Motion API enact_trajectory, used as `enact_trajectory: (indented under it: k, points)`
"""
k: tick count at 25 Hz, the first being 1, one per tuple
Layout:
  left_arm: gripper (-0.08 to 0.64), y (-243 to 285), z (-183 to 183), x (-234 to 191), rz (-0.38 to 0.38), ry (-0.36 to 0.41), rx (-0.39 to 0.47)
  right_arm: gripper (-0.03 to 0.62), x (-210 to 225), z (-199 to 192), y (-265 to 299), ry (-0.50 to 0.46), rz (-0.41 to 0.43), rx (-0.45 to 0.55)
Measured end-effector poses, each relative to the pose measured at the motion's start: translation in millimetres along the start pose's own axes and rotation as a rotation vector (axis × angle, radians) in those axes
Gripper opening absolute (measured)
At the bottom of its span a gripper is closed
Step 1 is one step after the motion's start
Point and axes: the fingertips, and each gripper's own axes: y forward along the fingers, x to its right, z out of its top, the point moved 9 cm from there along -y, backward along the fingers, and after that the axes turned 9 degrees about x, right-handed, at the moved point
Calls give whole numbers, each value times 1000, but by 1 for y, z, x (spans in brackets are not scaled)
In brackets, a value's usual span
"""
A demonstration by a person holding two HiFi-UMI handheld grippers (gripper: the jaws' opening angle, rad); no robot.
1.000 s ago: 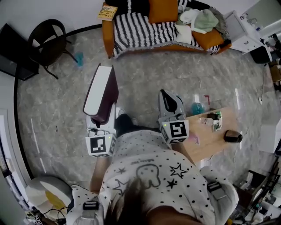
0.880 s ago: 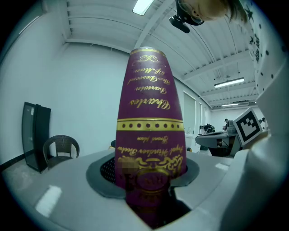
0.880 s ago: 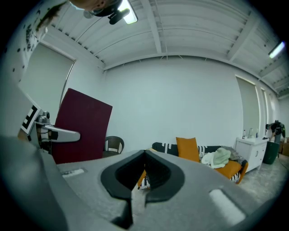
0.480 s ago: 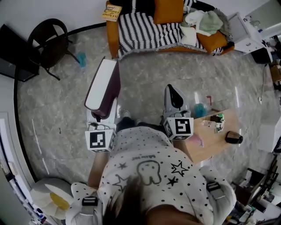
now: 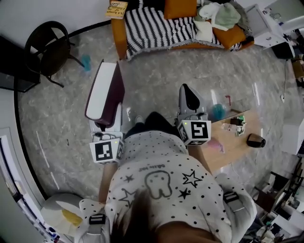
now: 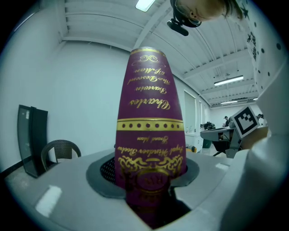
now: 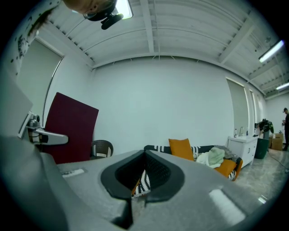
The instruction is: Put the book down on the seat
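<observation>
The left gripper (image 5: 106,126) clamps the maroon book (image 5: 101,93) upright, well short of the striped sofa (image 5: 156,29). The book's gold script includes "Charles". The right gripper (image 5: 189,98) has its jaws pressed together, holding nothing.

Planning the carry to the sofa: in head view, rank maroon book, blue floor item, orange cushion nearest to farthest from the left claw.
1. Maroon book, in the left claw.
2. Blue floor item, ahead left.
3. Orange cushion, on sofa.
</observation>
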Motion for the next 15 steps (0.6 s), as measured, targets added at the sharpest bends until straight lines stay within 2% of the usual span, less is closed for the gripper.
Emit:
enact_trajectory:
  k: [3,15]
  points:
    - [227,5,-2,-4,31,-9,7,-2,2,1,7,1,13,-3]
    - [227,63,-10,-5,49,-33,-35,-2,25,-6,63,-2,72,-43]
